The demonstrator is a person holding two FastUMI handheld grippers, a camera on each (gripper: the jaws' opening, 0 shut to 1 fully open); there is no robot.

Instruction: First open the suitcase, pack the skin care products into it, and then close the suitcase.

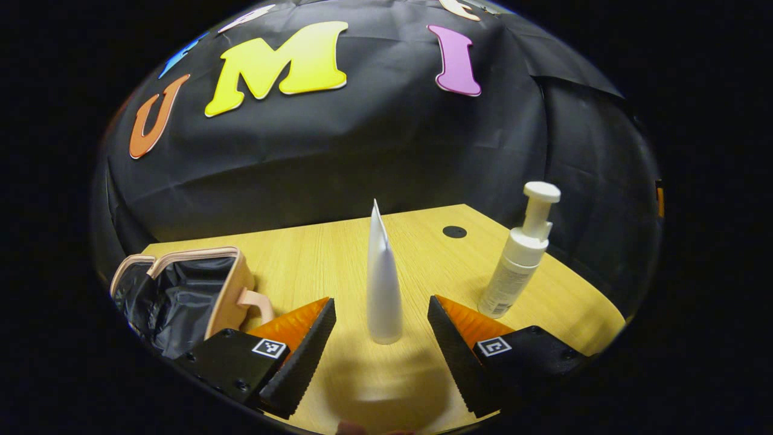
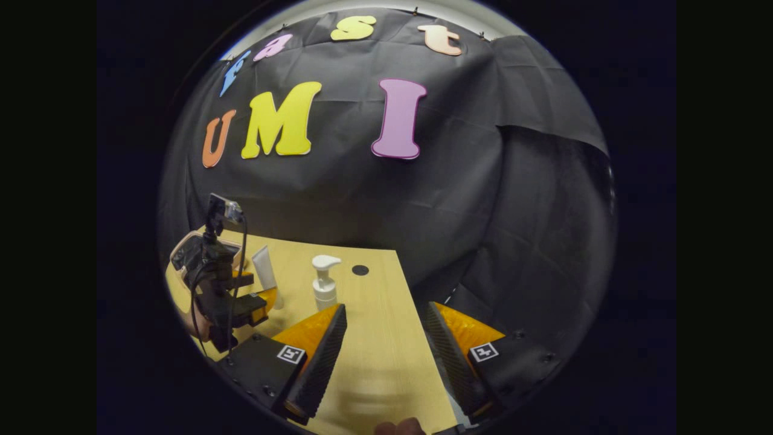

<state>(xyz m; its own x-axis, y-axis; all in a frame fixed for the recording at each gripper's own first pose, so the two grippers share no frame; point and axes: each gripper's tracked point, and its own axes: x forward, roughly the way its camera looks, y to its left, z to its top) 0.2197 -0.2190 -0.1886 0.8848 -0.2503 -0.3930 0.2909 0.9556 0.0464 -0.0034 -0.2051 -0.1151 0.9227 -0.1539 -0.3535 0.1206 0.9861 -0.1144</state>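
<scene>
Suitcase (image 1: 181,293) is small, pink, lid up w/ black lining, at 9 o'clock on the wood table (image 1: 423,241). White tube (image 1: 383,284) stands upright on its cap, dead ahead at 12 betw. your left gripper (image 1: 381,329) fingers, not touching either. Pump bottle (image 1: 518,254) stands at 2 o'clock. Left jaws wide apart, gripping nothing. Your right gripper (image 2: 386,335) jaws also wide, over bare table, nothing held; bottle sits at its 11.

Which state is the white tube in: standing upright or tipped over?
Upright. In the left gripper view the white tube stands cap-down on the table, crimped end pointing up, between the open left gripper fingers.
</scene>
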